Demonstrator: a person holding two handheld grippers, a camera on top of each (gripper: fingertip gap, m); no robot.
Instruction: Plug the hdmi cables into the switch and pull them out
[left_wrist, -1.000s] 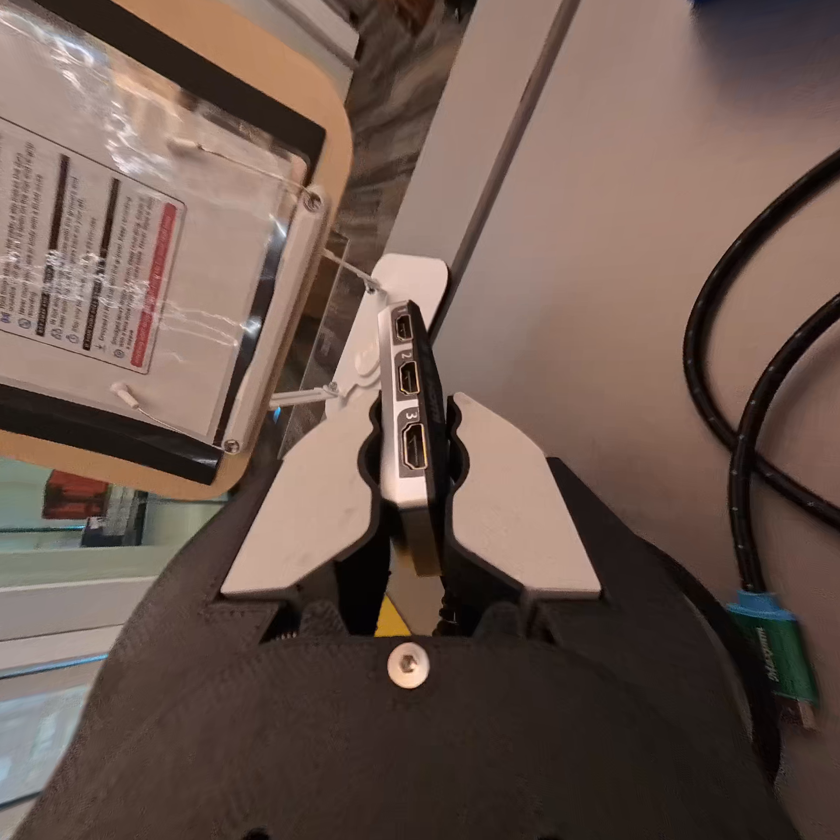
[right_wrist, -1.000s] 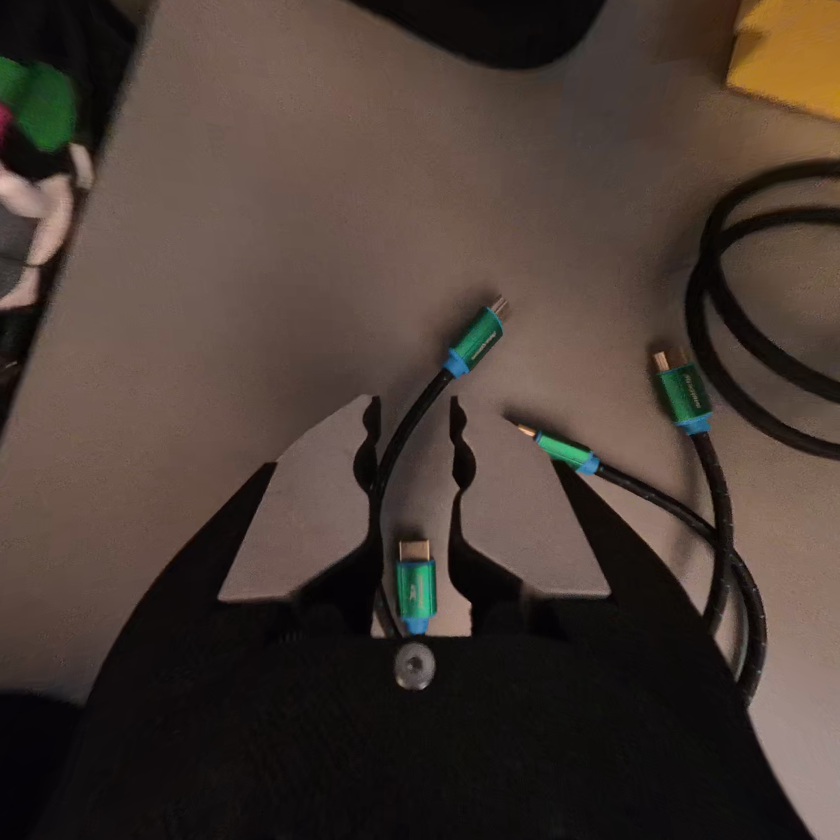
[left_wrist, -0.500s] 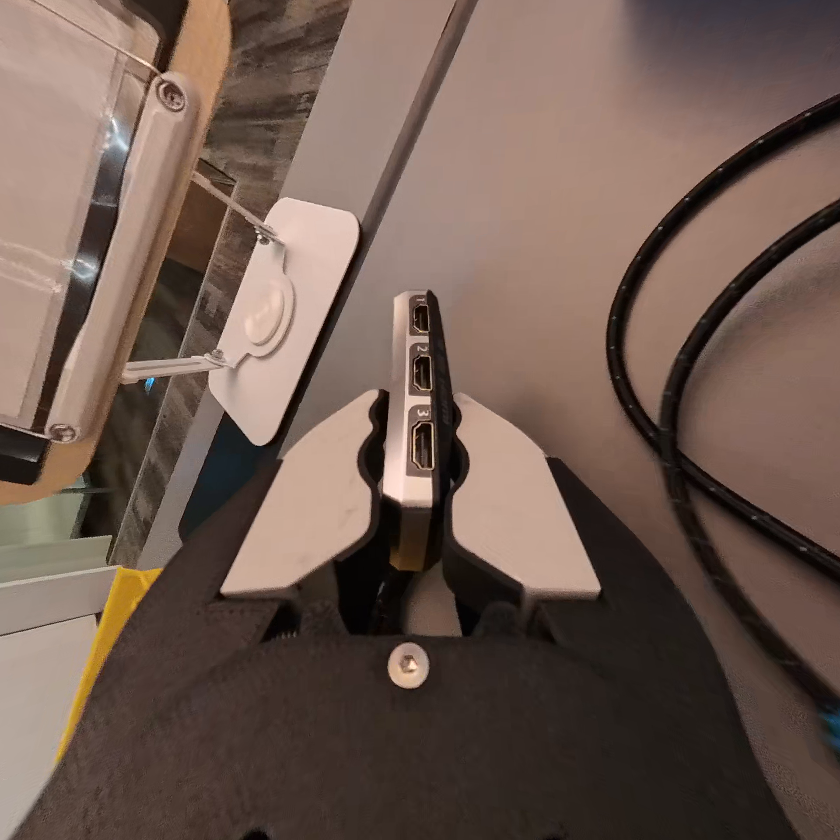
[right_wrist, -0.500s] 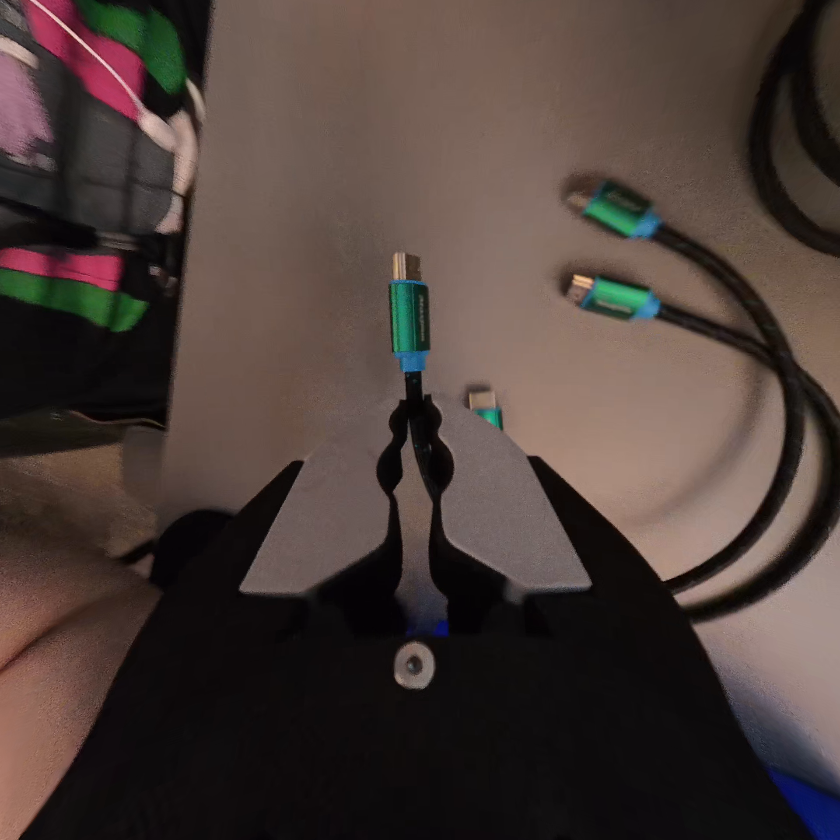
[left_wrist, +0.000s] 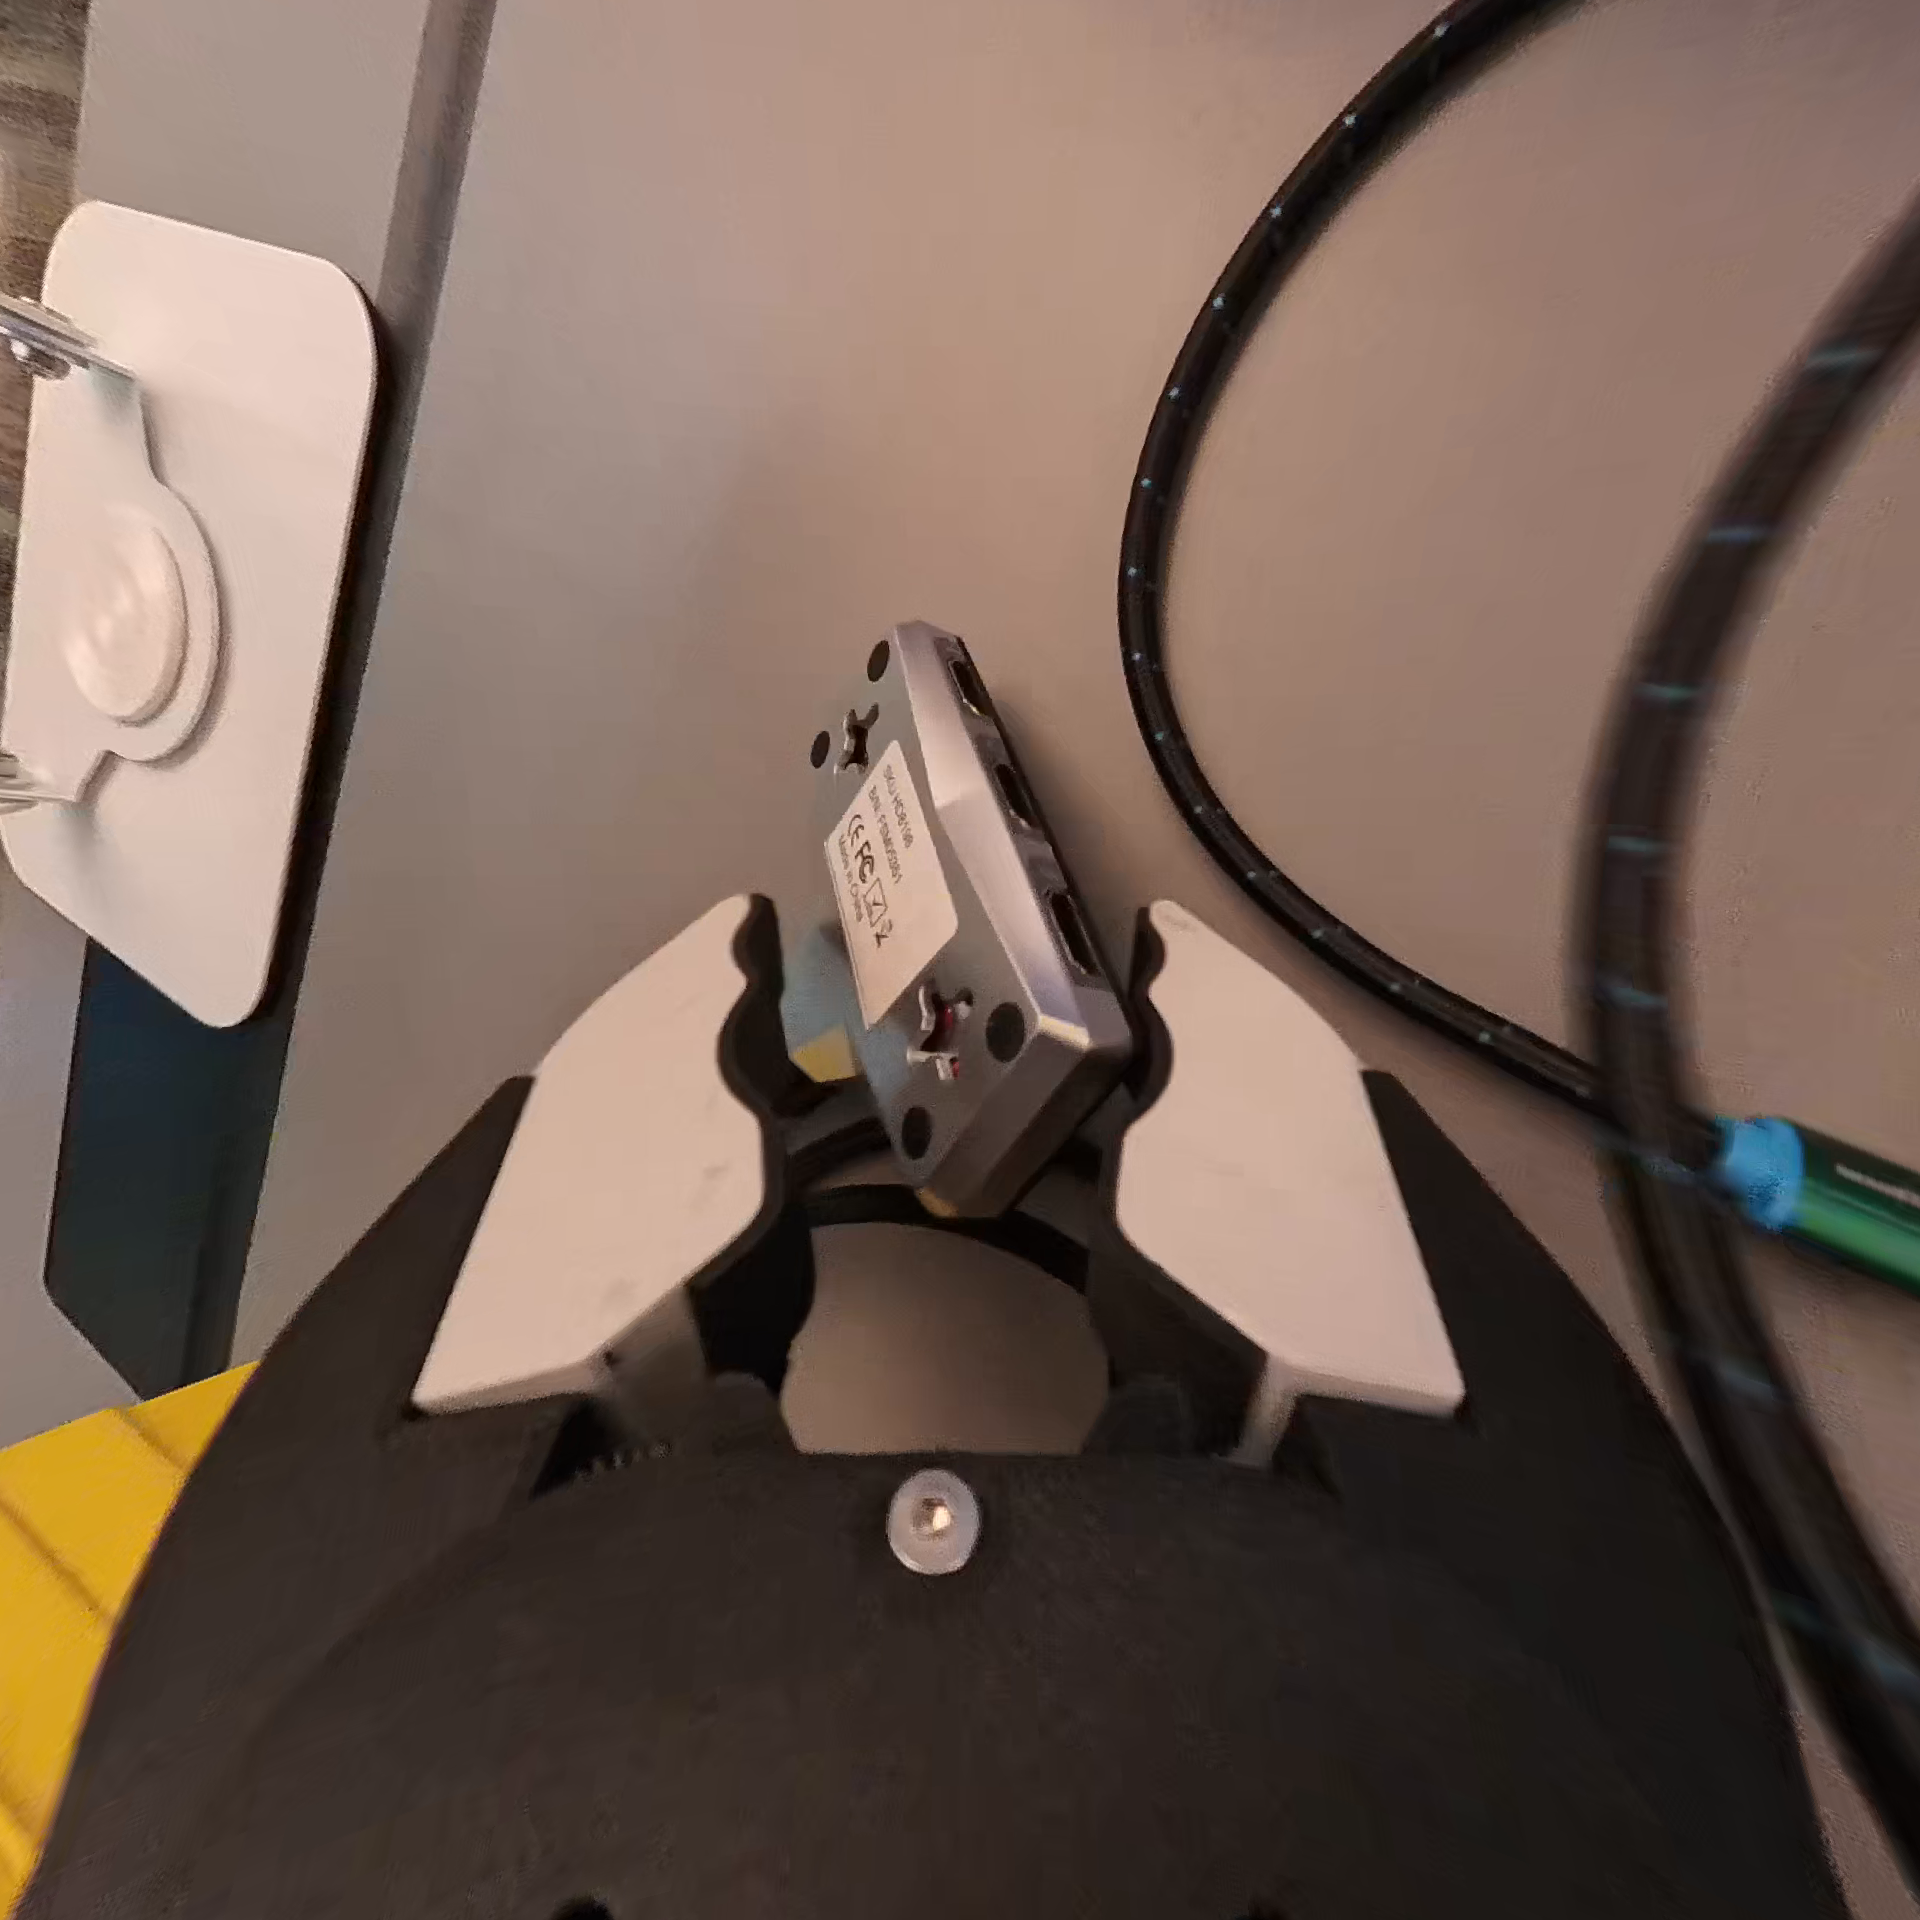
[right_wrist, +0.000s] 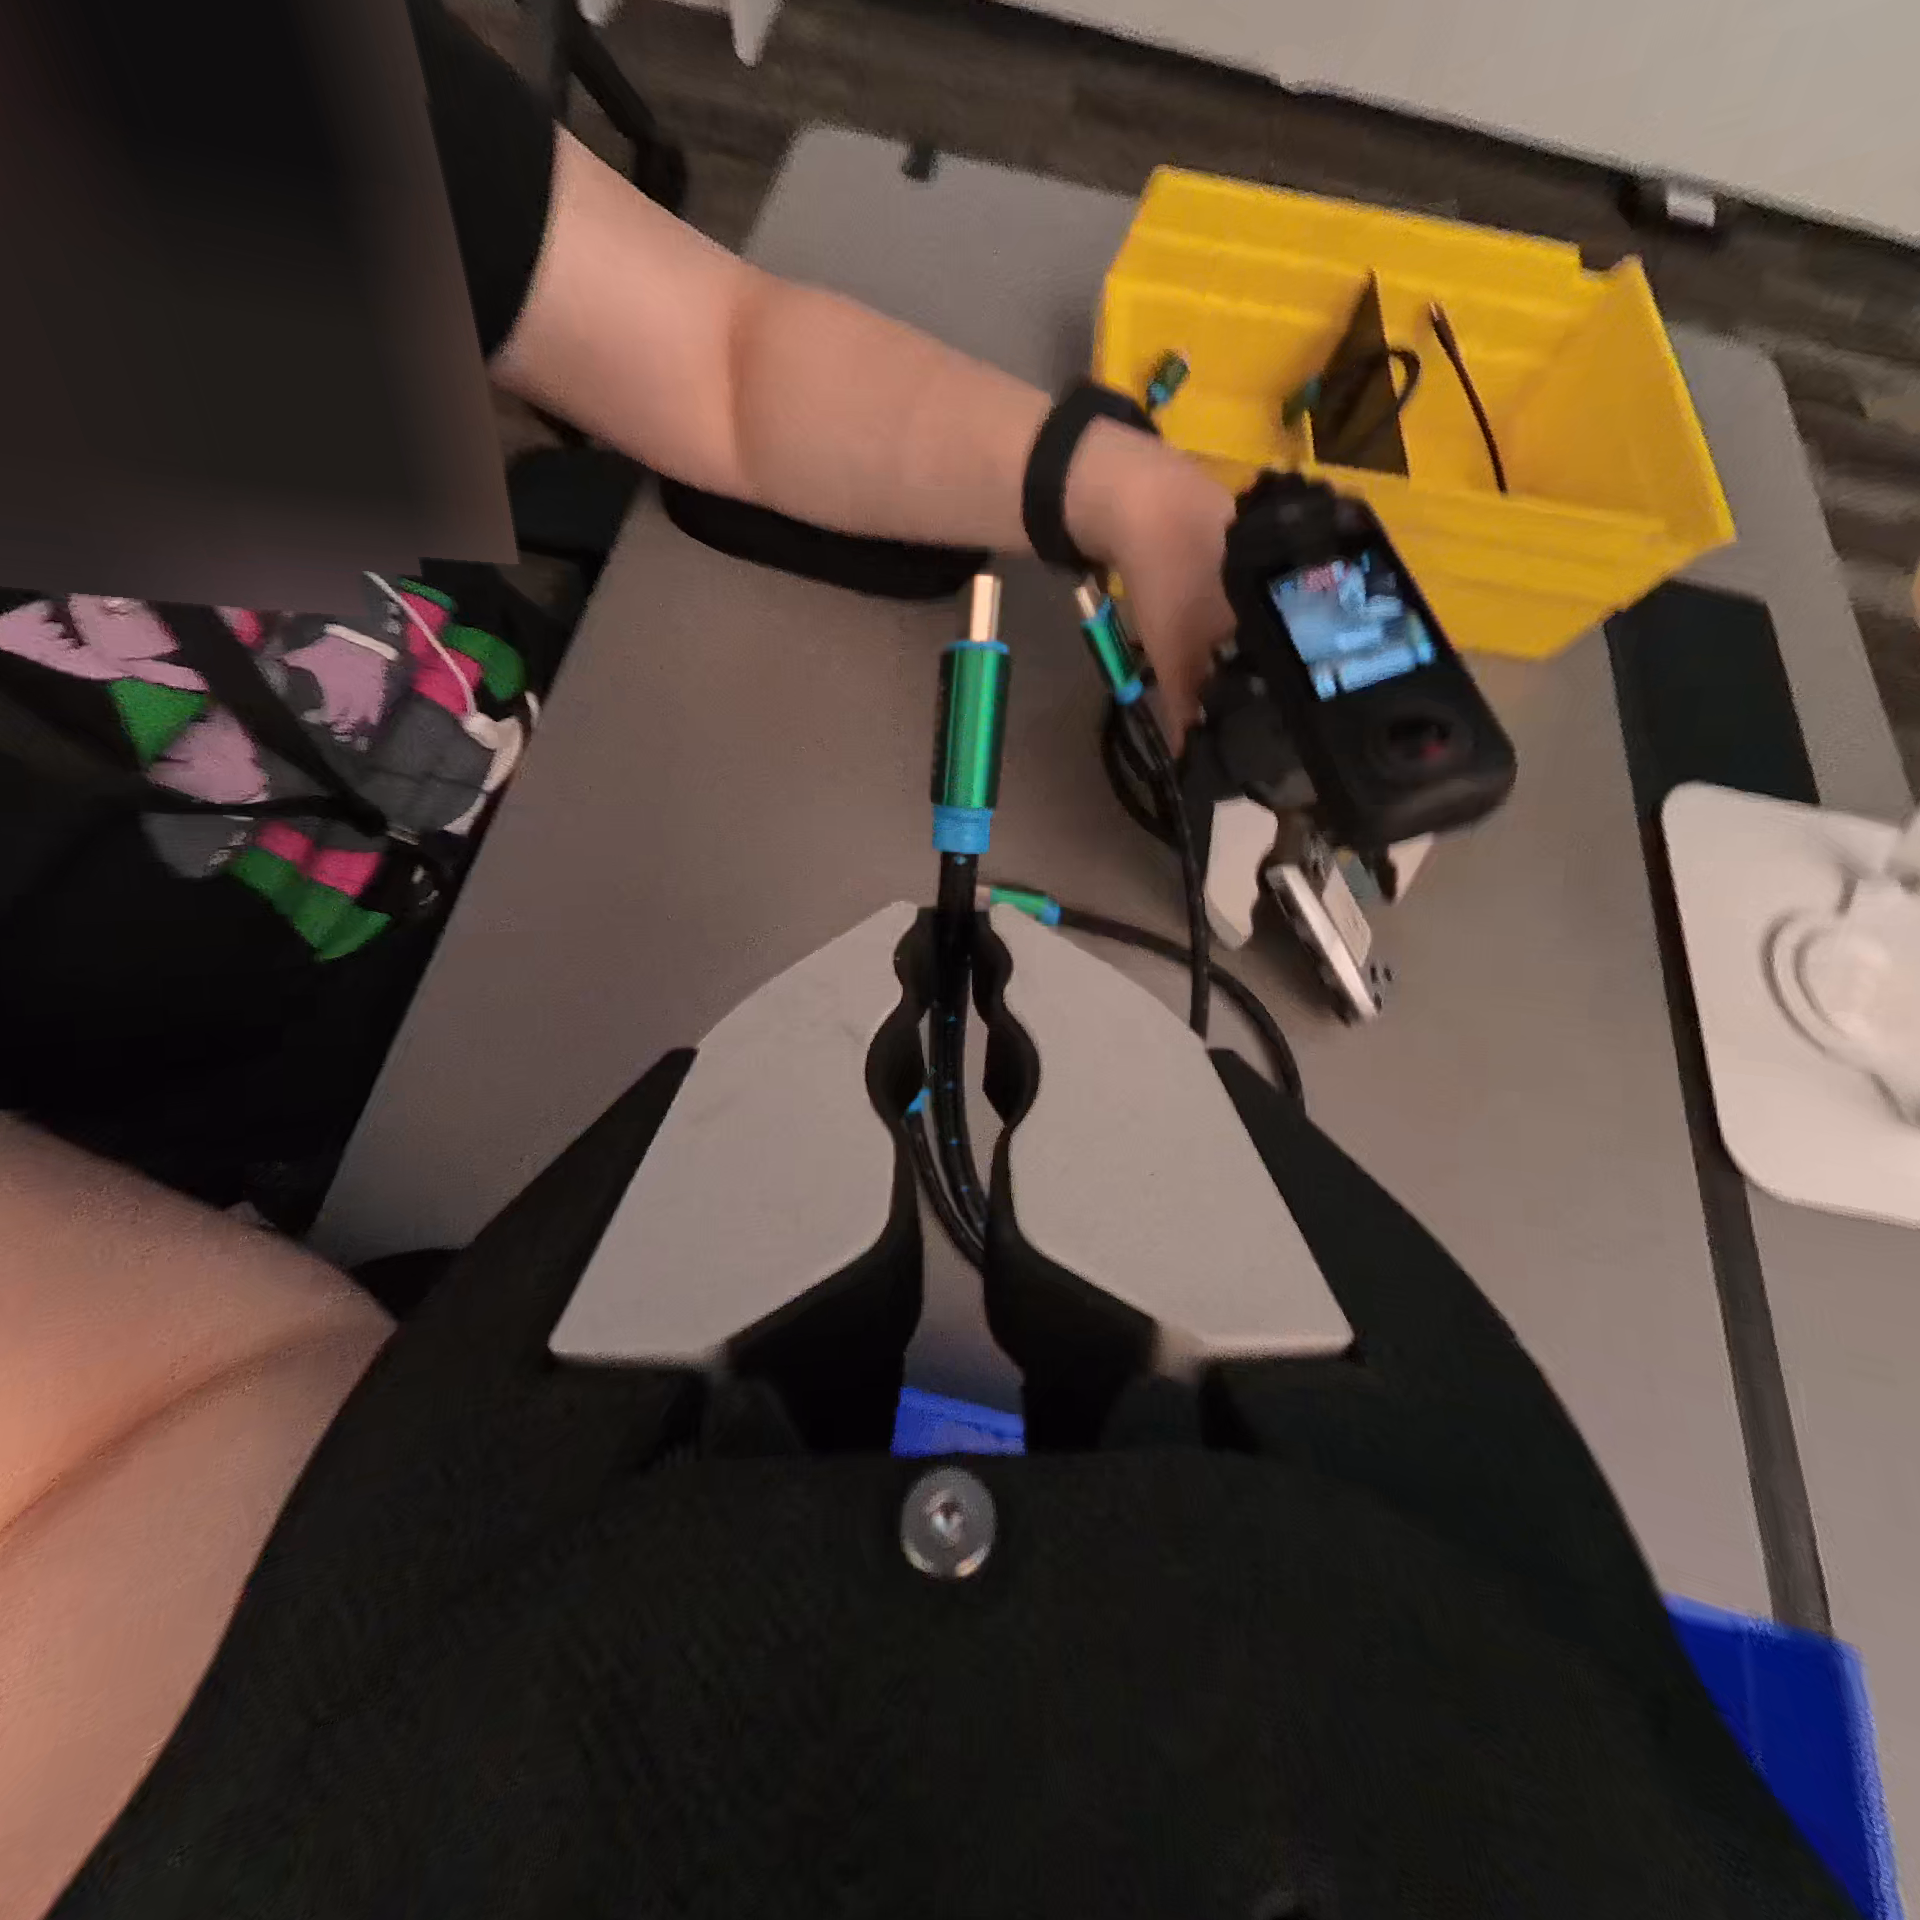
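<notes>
In the left wrist view my left gripper (left_wrist: 951, 914) is open. The silver HDMI switch (left_wrist: 966, 935) lies tilted between the fingers, labelled underside showing, and leans against the right finger (left_wrist: 1247, 1122). Its three ports face right. In the right wrist view my right gripper (right_wrist: 951, 920) is shut on a black braided HDMI cable, just behind its green plug (right_wrist: 971, 727), which points up and away above the table. The left gripper (right_wrist: 1309, 894) and the switch (right_wrist: 1330, 935) show farther off to the right, held by a person's hand.
Black cable loops (left_wrist: 1195, 727) and a green plug (left_wrist: 1849, 1205) lie right of the switch. Two more green plugs (right_wrist: 1112, 644) (right_wrist: 1029, 904) lie near the left gripper. A yellow bin (right_wrist: 1455, 520) stands behind. A white stand base (right_wrist: 1787, 997) sits at the right, a blue object (right_wrist: 1787, 1714) near.
My left gripper has opened and the switch has tipped over to show its underside. My right gripper has closed on a cable, lifted it and swung round toward the left gripper.
</notes>
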